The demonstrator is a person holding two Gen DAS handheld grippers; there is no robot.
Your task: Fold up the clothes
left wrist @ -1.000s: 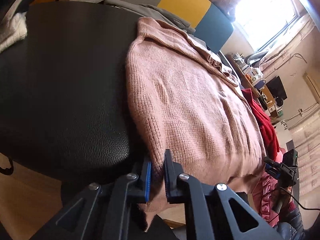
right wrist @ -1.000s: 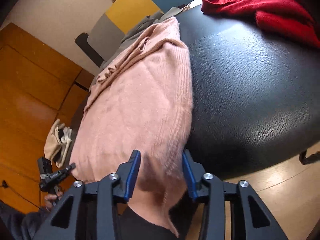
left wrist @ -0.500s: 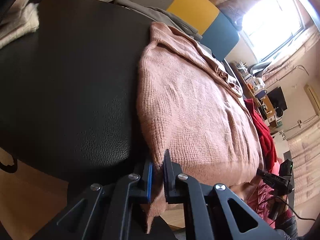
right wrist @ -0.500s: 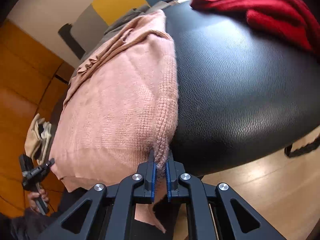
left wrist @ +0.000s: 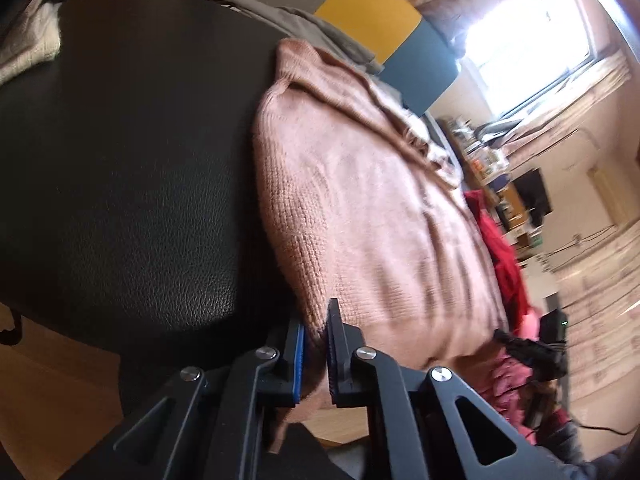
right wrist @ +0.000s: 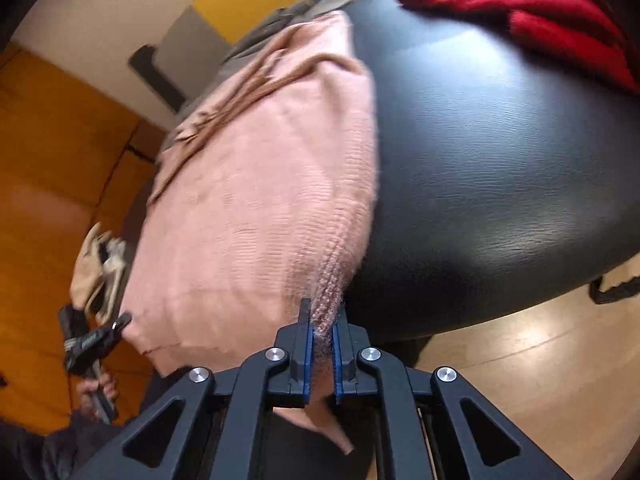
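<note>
The pink sweater (left wrist: 384, 216) lies spread on the black padded counter (left wrist: 132, 184), its near hem hanging over the edge, and it looks a soft, loose knit, light and stretchy, likely to sag and drag rather than hold a crease. The left gripper (left wrist: 316, 356) has its fingers (left wrist: 298, 360) closed on one near corner of the hem and the right gripper (right wrist: 320, 356) pinches the other, which seems the sensible hold for carrying the hem over. A red garment (right wrist: 532, 4) lies well apart at the far side, and grey cloth (left wrist: 304, 20) sits beyond the collar.

Black leather surface (left wrist: 140, 200), wooden floor (right wrist: 540, 380)
</note>
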